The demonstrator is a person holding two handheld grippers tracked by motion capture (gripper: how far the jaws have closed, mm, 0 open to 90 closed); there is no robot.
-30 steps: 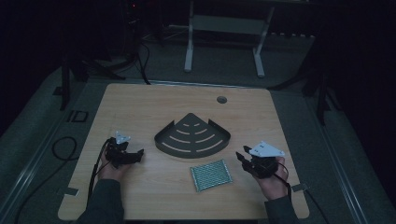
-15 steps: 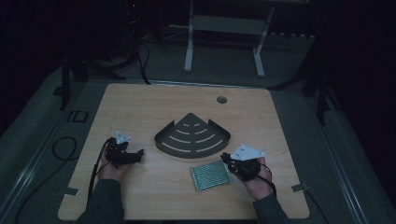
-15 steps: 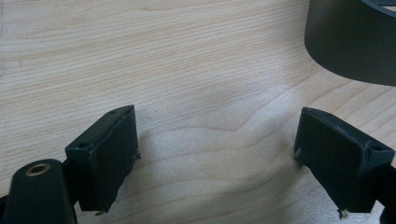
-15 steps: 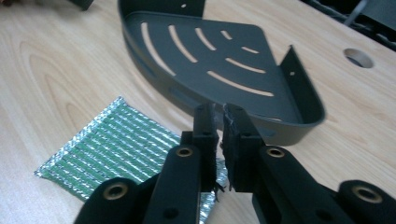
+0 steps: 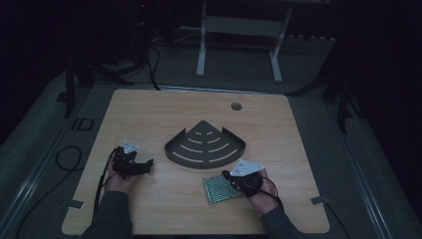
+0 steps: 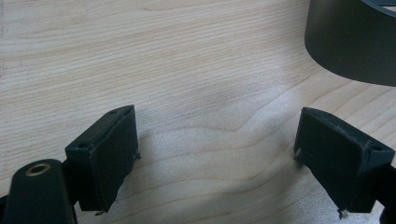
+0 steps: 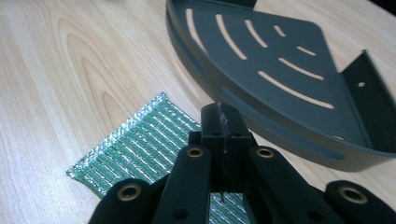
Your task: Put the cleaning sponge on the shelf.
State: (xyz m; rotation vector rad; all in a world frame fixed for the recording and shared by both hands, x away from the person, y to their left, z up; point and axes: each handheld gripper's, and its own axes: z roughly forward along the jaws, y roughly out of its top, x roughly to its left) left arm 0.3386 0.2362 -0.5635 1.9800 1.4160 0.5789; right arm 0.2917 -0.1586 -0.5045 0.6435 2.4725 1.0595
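Early stage: foil pad [image 5: 219, 188] lies flat on table [image 5: 149, 114], just in front of dark corner shelf [image 5: 205, 147]. Right gripper [image 5: 230, 178], jaws just closed together, tips over pad's edge; whether they pinch it is unclear. Left gripper [image 5: 144, 165] spread wide, empty. Lift and placement left.

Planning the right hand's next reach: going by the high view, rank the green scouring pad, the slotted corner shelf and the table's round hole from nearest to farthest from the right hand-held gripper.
From the right hand-held gripper:
1. Green ribbed scouring pad, directly beneath its tips.
2. Dark grey slotted metal corner shelf, just beyond, table centre.
3. Small round hole, near the far edge.
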